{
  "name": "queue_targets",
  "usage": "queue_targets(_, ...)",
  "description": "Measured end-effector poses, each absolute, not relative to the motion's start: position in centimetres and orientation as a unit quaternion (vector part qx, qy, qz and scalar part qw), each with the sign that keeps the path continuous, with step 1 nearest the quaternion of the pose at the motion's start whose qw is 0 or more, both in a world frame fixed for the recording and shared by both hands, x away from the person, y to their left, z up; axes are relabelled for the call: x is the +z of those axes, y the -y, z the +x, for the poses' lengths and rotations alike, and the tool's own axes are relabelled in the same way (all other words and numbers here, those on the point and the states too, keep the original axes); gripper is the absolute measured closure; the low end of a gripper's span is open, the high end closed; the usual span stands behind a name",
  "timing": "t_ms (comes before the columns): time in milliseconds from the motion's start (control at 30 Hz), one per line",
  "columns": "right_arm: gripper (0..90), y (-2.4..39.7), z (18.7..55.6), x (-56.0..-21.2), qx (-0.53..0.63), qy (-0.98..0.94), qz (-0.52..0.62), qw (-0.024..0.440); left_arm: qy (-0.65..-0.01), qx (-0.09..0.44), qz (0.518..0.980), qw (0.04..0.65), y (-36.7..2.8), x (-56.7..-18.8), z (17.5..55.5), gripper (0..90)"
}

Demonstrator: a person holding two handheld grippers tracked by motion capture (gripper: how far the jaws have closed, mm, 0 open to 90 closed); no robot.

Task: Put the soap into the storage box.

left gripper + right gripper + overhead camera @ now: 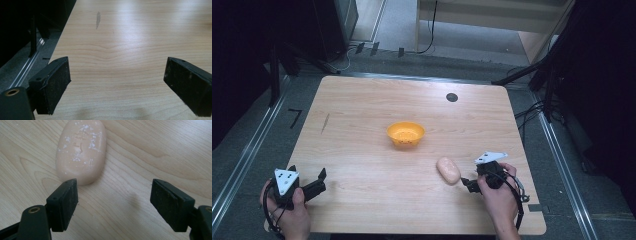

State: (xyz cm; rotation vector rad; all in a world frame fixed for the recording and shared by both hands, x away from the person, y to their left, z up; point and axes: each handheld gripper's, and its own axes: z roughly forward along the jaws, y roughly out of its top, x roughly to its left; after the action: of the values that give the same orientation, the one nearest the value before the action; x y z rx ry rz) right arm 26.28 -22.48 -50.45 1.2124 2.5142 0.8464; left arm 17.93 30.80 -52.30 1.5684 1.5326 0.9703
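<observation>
Both claws gape wide, the right claw (113, 203) cutting off the pink bun's (81, 150) near end.

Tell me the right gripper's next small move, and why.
Probably nudge the right gripper forward and toward its left jaw, so the soap sits between the jaws. They stand open, but the soap lies on the table just ahead, off-centre by the left jaw, untouched.
</observation>
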Motion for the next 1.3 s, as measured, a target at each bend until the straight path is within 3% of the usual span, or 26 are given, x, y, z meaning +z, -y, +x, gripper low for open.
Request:
queue_targets(400, 29.4, 21.2, 26.7, -50.2, 0.289, -0.861, 0.406, 0.106, -0.595, 0.377, 0.612, 0.36, -30.8, -52.3, 17.9, 7.3)
queue_targets(1300, 27.3, 18.1, 27.6, -50.1, 0.284, -0.867, 0.399, 0.093, -0.592, 0.38, 0.612, 0.361, -30.7, -52.3, 18.0, 7.3)
